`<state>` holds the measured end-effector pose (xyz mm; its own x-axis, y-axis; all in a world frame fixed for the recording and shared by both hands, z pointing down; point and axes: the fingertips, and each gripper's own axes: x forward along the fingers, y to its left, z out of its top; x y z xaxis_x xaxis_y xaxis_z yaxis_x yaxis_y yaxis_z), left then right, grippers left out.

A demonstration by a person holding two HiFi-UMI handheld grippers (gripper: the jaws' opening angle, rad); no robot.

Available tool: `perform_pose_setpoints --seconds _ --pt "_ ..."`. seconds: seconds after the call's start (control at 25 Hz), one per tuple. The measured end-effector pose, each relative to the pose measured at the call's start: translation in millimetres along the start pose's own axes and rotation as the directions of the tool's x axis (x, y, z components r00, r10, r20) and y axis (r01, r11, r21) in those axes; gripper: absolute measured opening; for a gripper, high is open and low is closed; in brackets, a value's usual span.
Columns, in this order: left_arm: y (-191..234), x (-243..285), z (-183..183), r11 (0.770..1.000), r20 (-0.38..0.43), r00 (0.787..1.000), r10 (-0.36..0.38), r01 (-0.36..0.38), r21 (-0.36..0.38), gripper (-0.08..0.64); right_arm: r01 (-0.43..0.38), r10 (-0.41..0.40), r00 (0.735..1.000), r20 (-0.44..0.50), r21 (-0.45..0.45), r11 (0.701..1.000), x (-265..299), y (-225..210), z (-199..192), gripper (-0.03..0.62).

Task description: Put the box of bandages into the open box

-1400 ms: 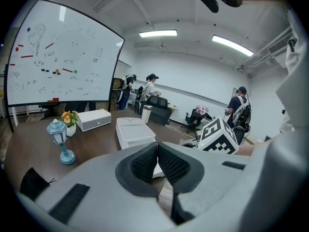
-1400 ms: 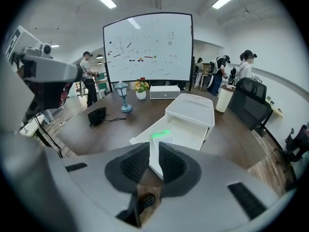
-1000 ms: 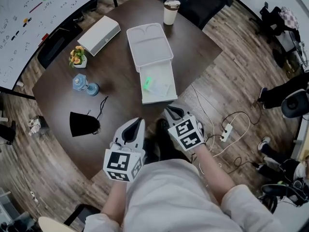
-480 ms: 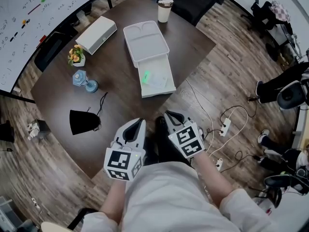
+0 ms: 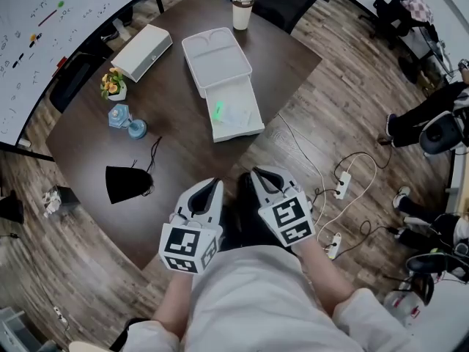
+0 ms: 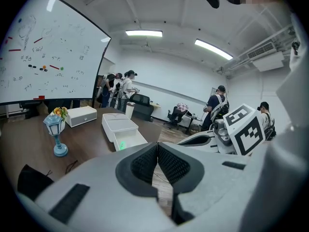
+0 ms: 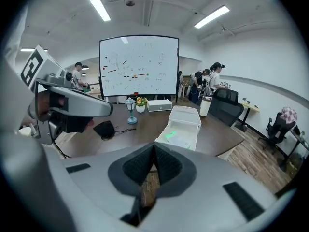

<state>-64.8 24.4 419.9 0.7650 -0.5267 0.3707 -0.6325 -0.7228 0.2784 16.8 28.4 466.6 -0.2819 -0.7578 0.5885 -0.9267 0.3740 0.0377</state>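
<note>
The open white box [image 5: 223, 83] lies on the dark table, lid [image 5: 215, 56] folded back. In its tray lies the pale box of bandages [image 5: 234, 116], with a green spot beside it. Both grippers hover off the table's near edge, close to the person's body and well short of the box. The left gripper [image 5: 212, 185] is shut and holds nothing; its ribbed pads [image 6: 146, 162] meet. The right gripper [image 5: 256, 174] has just closed the last bit, pads [image 7: 165, 166] together with nothing between them. The right gripper view shows the open box [image 7: 182, 126] ahead beyond the jaws.
On the table are a paper cup [image 5: 242, 10], a closed white box [image 5: 143, 51], a small flower pot [image 5: 112, 85], a blue lamp figurine [image 5: 126, 120] and a black pouch [image 5: 124, 184]. A power strip [image 5: 341, 185] with cables lies on the wood floor at right. People stand farther back.
Both grippers have drawn back from the table toward the person, and the open box now lies farther from them. Nothing on the table has moved.
</note>
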Motion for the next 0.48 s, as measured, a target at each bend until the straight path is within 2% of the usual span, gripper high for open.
perform_pose_setpoints --seconds 0.48 --pt "-1 -6 7 1.000 0.020 1.000 -0.007 0.007 0.004 0.006 0.033 -0.040 0.989 0.143 0.048 0.998 -27 -1 30 0.003"
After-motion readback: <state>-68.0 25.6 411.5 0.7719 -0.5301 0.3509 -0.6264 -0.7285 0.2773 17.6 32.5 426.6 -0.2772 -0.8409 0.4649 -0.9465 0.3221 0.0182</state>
